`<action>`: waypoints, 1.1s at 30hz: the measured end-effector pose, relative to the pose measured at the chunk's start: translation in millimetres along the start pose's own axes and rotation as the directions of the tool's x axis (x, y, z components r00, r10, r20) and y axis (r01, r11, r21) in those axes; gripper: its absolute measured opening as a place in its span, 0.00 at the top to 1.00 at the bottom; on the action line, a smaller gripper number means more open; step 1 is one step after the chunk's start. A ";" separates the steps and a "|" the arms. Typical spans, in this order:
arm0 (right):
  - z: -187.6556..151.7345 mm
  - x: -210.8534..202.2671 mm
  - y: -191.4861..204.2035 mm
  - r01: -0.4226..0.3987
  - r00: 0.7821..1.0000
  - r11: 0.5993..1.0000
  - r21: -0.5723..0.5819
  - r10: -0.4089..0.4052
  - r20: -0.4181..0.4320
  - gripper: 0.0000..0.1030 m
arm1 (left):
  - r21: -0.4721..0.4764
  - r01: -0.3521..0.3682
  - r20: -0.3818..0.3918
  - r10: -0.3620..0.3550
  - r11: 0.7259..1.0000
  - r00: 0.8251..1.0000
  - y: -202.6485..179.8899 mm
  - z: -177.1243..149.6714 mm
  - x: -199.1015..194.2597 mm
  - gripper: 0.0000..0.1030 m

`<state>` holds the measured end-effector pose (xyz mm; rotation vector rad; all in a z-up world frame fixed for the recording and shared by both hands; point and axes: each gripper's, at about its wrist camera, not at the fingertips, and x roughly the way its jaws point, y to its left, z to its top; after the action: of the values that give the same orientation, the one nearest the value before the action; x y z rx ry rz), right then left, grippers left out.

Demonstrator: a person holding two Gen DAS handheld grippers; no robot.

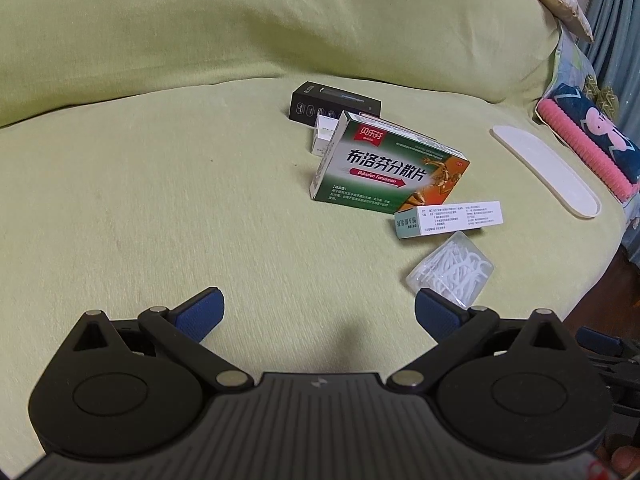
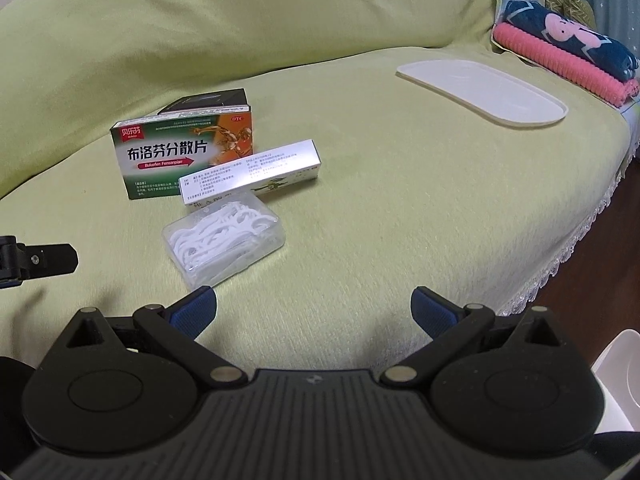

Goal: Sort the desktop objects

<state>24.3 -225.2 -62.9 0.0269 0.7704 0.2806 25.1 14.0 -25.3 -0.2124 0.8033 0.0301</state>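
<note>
Right tool [image 2: 314, 306], wide open and empty, sits nearest the floss box [image 2: 224, 236], just ahead-left, long axis slanting far-right; left tool [image 1: 319, 312] equally open, empty.

Matt, finely woven green cloth cover [image 2: 380, 200]; glossy printed cardboard medicine box [image 2: 184, 152]; clear smooth plastic floss-pick case [image 2: 224, 240]; smooth white plastic tray [image 2: 484, 92]; ribbed pink towel [image 2: 560, 64].

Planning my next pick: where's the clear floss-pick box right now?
The floss-pick box lies on the green cover, just ahead-left of the right gripper, nearest item, touching the long white box.
</note>
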 end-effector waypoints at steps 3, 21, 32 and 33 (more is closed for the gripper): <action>0.2 -0.8 -0.8 0.000 1.000 1.000 0.001 0.000 0.002 0.01 | -0.001 -0.001 0.001 0.001 1.000 1.000 0.1 -0.2 -0.1 0.01; 1.4 1.2 0.2 0.003 1.000 1.000 0.002 -0.003 0.003 0.01 | 0.000 -0.009 0.003 0.009 1.000 1.000 -0.2 0.5 0.6 0.01; 4.5 -2.9 0.1 -0.016 0.999 1.000 0.000 0.016 0.037 0.01 | 0.038 -0.009 -0.011 0.010 0.999 1.000 -5.9 4.4 1.8 0.01; 5.5 -2.8 0.0 -0.018 0.999 1.000 0.002 0.018 0.040 0.01 | 0.045 -0.009 -0.015 0.009 0.999 1.000 -6.7 5.6 2.7 0.01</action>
<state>26.1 -225.5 -57.1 0.0417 0.7313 0.2953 31.7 8.4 -22.2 -0.1669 0.8190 0.0189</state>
